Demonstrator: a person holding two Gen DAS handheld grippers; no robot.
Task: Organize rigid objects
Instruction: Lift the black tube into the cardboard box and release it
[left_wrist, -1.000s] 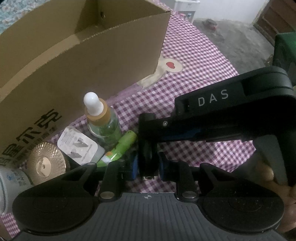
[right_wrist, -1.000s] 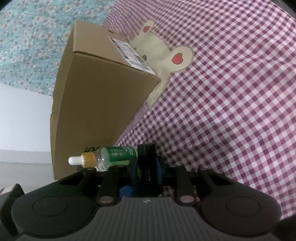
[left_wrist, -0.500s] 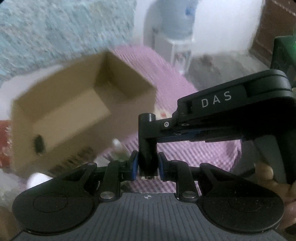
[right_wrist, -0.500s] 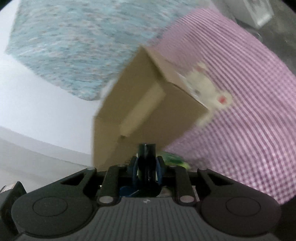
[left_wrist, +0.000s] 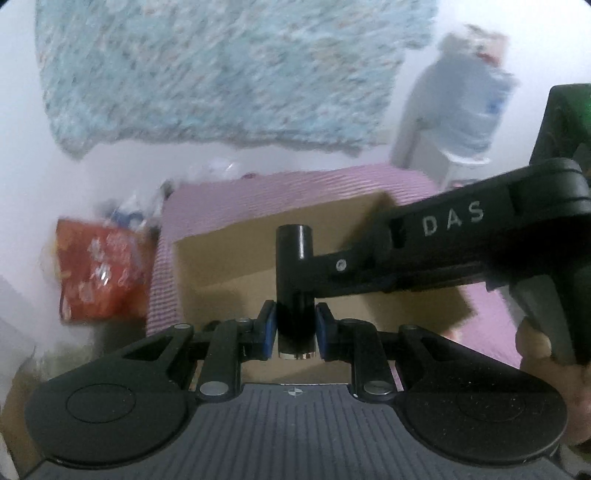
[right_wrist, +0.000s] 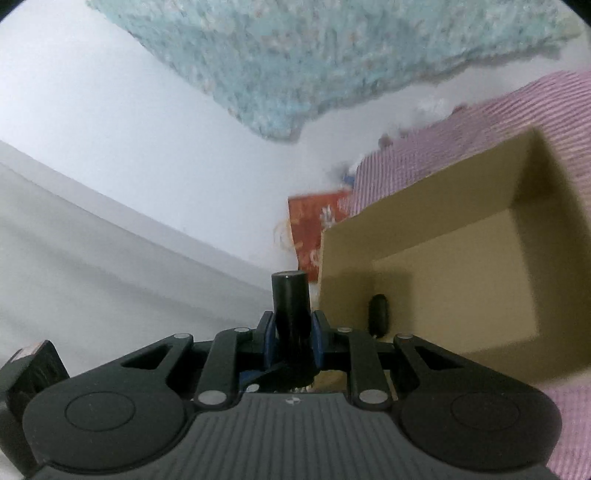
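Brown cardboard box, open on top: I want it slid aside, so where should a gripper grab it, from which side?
Probably pinch a wall's top rim of the brown cardboard box, coming from above: the open top bares thin upright walls, and the whole box looks too wide.

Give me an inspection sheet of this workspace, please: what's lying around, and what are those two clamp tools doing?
Surface: purple checked cloth, blurred.
Job's things: open cardboard box on the cloth; black cylinder.
Clutter: red packet beyond the box.
Grippers: left gripper and right gripper, each with jaws shut on a black cylinder, seemingly the same one.
Cables: nothing seen.
Surroundings: white wall, hanging blue patterned fabric, blurred water bottle.
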